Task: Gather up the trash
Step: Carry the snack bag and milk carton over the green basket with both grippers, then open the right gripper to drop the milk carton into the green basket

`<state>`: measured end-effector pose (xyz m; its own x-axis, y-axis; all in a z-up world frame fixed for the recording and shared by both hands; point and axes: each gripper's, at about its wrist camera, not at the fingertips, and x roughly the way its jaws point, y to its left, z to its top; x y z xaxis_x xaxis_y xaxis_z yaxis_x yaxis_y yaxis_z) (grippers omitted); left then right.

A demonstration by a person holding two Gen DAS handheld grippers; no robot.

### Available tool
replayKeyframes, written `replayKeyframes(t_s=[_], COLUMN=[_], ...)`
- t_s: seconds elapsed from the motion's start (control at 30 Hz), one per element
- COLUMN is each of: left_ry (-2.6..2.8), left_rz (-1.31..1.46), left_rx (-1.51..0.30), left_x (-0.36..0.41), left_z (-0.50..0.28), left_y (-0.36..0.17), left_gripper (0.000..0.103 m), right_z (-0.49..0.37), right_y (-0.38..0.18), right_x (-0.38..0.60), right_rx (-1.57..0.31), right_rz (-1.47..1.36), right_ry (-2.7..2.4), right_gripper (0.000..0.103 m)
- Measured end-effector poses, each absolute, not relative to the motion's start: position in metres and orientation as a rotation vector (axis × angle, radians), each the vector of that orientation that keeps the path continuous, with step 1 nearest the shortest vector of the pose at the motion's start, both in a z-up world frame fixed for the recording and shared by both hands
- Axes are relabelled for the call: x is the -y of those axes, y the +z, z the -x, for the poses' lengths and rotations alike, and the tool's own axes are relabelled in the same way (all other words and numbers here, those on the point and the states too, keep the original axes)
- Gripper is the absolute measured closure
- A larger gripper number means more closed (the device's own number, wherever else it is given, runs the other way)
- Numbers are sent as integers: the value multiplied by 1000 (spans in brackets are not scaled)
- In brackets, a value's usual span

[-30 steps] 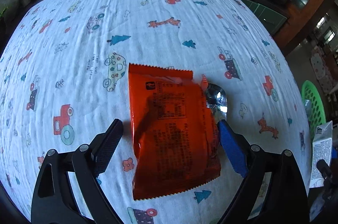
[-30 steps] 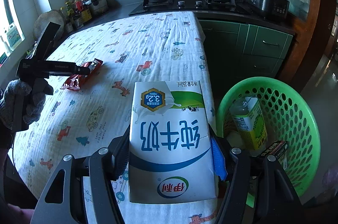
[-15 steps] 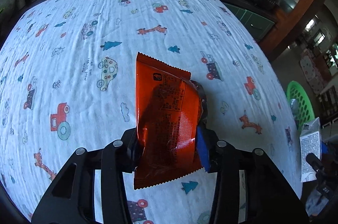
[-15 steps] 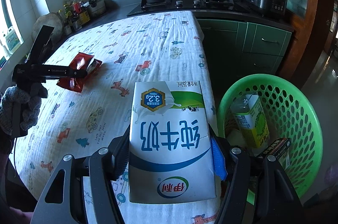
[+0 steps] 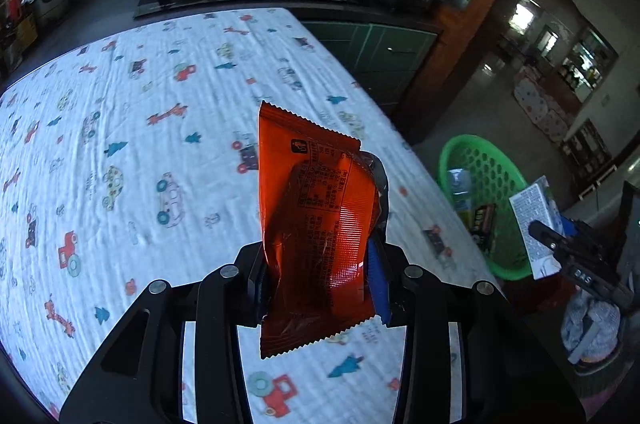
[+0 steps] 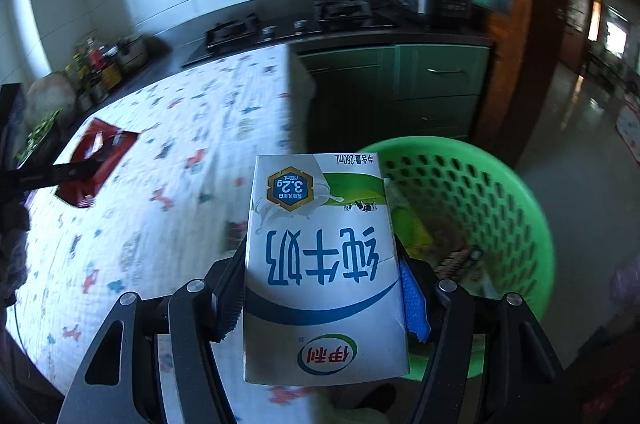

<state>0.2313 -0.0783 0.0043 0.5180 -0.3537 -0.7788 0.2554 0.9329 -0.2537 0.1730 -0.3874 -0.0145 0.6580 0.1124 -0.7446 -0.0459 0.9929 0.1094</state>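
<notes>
Over the counter's right edge, two items of trash are being carried, one in each tool.

Item one: orange snack wrapper point(image 5: 320, 224), crinkled, printed side facing the camera, silver inner foil showing at its right side. The left tool point(image 5: 320, 276) is gripping it; its jaws have just been closing, and the pads are now pressing on the wrapper's lower half. The wrapper is standing up out of the jaws, clear of the cloth, above the counter's near right part. From the right wrist view it is showing as a red packet at the far left, with the left tool's dark finger across it.

Item two: white milk carton point(image 6: 324, 264) with blue characters and a green band, seen upside down. The right tool point(image 6: 320, 288) is holding it, jaws clamped against both side walls. The carton is hanging at the counter's right edge, partly over the near rim of the basket.

Item three: green perforated basket point(image 6: 500, 191), sitting on the floor just beside the counter's right edge. Some packaging is lying inside it, too blurred to name.

Item four: counter cloth point(image 5: 140, 151), white, printed with cars, giraffes and trees, covering the counter.
</notes>
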Motion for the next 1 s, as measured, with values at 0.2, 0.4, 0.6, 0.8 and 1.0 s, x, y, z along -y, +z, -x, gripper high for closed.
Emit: replayKeyframes(t_s=[0.2,0.4,0.6,0.8,1.0], left_ry=[-452,-515,-573,-627,-672], left_rz=[78,59,21,-4,-44], left_rx=[-953,-957,-967,-971,-974], left_x=[130,172,214,247,281], left_z=[-229,-233,-236,-237,-240], left_y=[12,16,13,10,-2], left_gripper=[64,64,64,64,64], right_z=[-171,-180,-199,-206,-183], right_y=[-24,-36,-44,-43,-32], right_x=[435,469,494,506,503], right_rx=[-870,-869,-862,-848,-809], right_rz=[-99,-145,-183,-214,-181], right_ry=[-26,-128,-176,-187,-187], right_gripper=[41,41,36,33,27])
